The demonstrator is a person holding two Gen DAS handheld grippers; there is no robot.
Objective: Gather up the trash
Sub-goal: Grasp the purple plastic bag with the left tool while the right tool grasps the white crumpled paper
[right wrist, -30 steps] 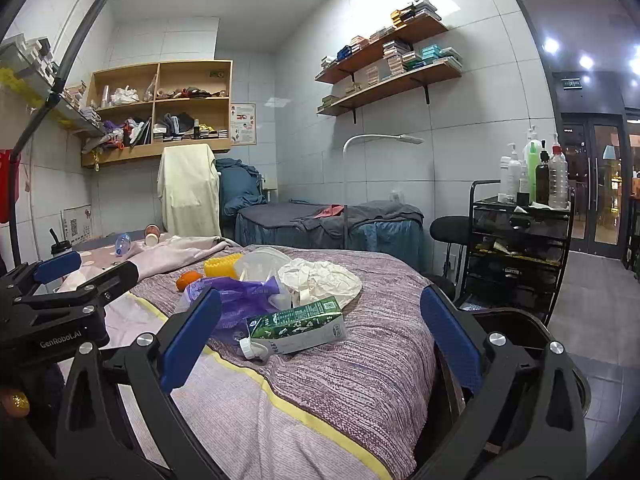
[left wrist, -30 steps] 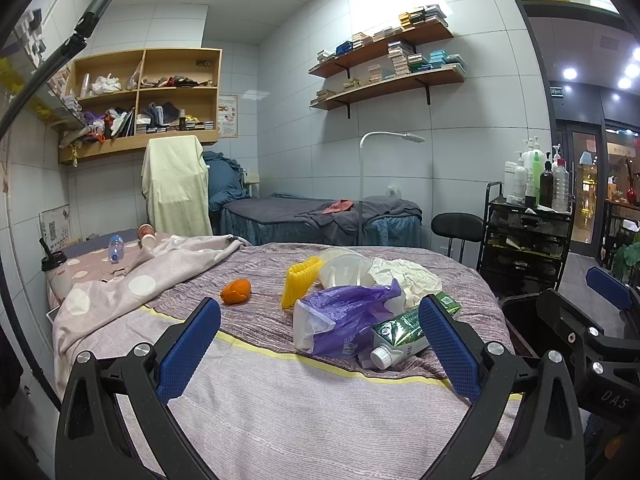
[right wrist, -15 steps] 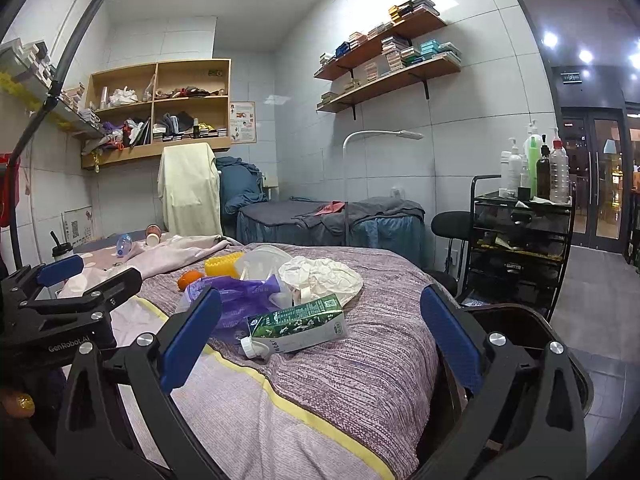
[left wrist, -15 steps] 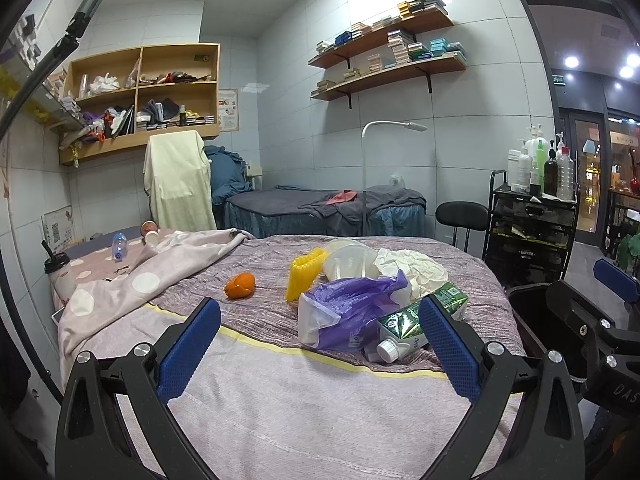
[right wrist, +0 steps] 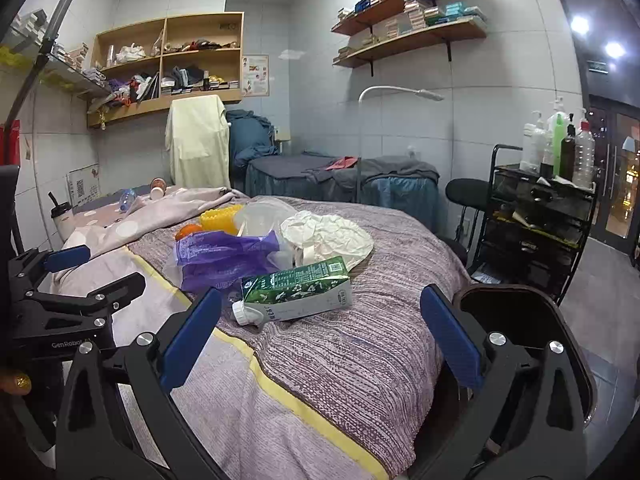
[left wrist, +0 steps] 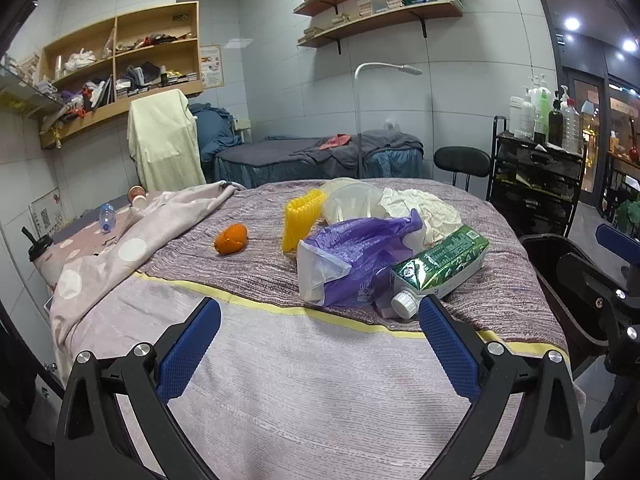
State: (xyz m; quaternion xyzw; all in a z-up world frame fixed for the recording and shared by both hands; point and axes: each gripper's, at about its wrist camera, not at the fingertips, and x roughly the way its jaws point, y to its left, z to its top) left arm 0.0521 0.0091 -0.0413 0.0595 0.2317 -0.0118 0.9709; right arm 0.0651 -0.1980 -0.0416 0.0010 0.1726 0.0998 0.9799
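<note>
My right claw (right wrist: 320,320) hung spread wide and empty. The green carton (right wrist: 298,290) lay just ahead between its tips. Judging by that, grabbing it came next, then the bin (right wrist: 520,320) beside.

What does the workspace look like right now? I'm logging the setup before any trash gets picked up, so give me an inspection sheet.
Surface: bed with a purple striped cover and a yellow band.
Job's things: green carton lying on its side, purple bag, crumpled paper, clear plastic container, yellow piece, orange piece; dark bin beside the bed.
Clutter: polka-dot blanket, small bottle.
Grippers: left gripper and right gripper open, empty, short of the pile.
Cables: one dark cable at upper left.
Surroundings: wall shelves, black cart with bottles, second bed.
</note>
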